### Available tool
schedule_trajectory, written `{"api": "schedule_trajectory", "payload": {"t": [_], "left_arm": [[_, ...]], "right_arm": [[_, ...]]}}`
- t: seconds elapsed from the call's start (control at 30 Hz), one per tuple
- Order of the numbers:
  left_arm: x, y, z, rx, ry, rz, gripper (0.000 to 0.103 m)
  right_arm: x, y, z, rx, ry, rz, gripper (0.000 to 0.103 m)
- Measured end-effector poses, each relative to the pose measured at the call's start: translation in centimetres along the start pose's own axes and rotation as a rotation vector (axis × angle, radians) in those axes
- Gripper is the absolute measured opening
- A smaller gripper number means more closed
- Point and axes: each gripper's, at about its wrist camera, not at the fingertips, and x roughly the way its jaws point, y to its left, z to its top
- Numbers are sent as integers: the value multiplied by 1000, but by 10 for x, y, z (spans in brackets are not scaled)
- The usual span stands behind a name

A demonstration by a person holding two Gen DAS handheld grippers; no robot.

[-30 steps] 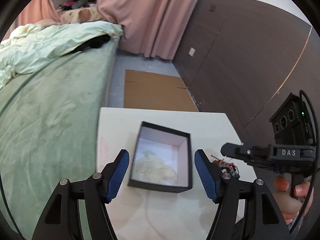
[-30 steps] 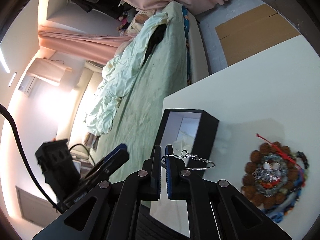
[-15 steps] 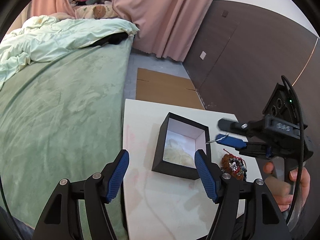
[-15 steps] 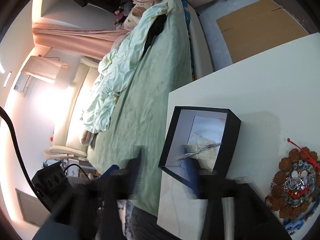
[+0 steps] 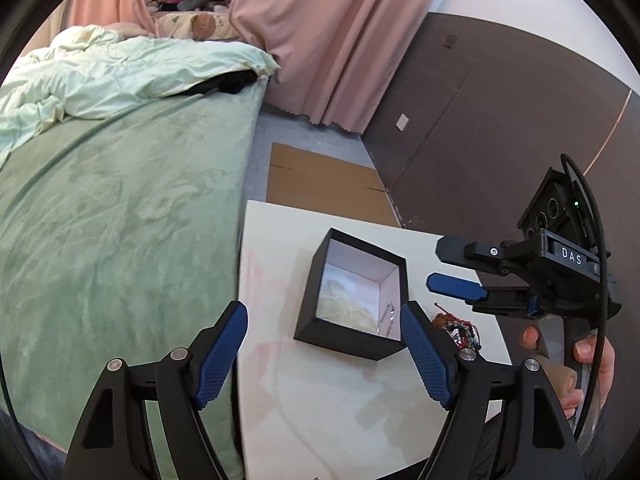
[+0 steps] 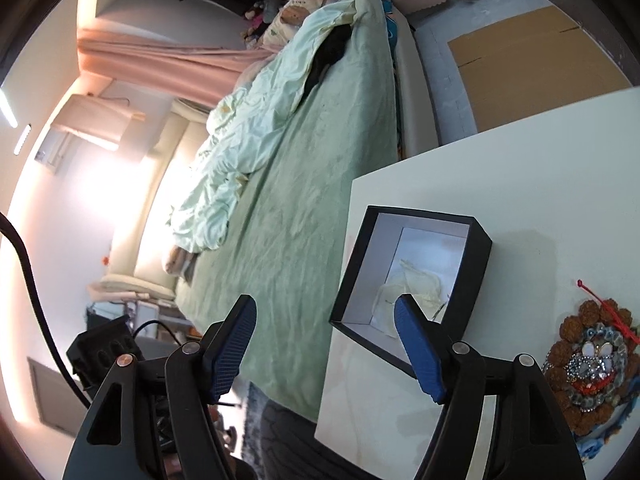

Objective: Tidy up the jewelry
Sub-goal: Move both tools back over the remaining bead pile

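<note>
Nearest the lens, the left gripper (image 5: 322, 354) hangs low over the white table (image 5: 340, 412), fingers spread wide and holding nothing, just as it was a second ago. The real news is on the other side: the right gripper (image 6: 326, 346), which was pressed together on a thin silver hoop a moment back, now stands wide apart and empty. The hoop (image 5: 387, 317) has dropped and lies inside the black box (image 5: 340, 342), leaning against the inner wall on the side toward the right gripper, on top of the pale crumpled paper (image 5: 344, 308) lining the bottom. That looks like one piece put away.

Just beyond the box's right wall, the pile of beaded bracelets (image 6: 590, 364) waits on the tabletop, close to the box but not touching it; it appears to be what is left to sort, and probably the next target.

Farther off, the green bed (image 5: 120, 216) runs along the table's edge, with flat cardboard (image 5: 324, 184) on the floor and pink curtains (image 5: 332, 40) behind.
</note>
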Motion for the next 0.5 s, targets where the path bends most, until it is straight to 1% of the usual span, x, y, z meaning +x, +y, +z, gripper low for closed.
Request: {"api": "schedule_trajectory", "payload": {"t": [0.1, 0.2, 0.27, 0.37, 0.5], "left_arm": [[-2, 1, -1, -5, -5, 2, 79], [-2, -3, -2, 9, -8, -1, 79], [-2, -8, -2, 20, -14, -6, 79], [0, -20, -5, 38, -21, -11, 79], [6, -41, -9, 70, -12, -49, 79]], "right_arm": [[-9, 0, -3, -12, -33, -30, 72], [-25, -3, -12, -27, -75, -96, 72], [-37, -7, -19, -37, -96, -125, 72], [-62, -20, -36, -31, -141, -193, 72], [-97, -43, -54, 2, -196, -283, 72]]}}
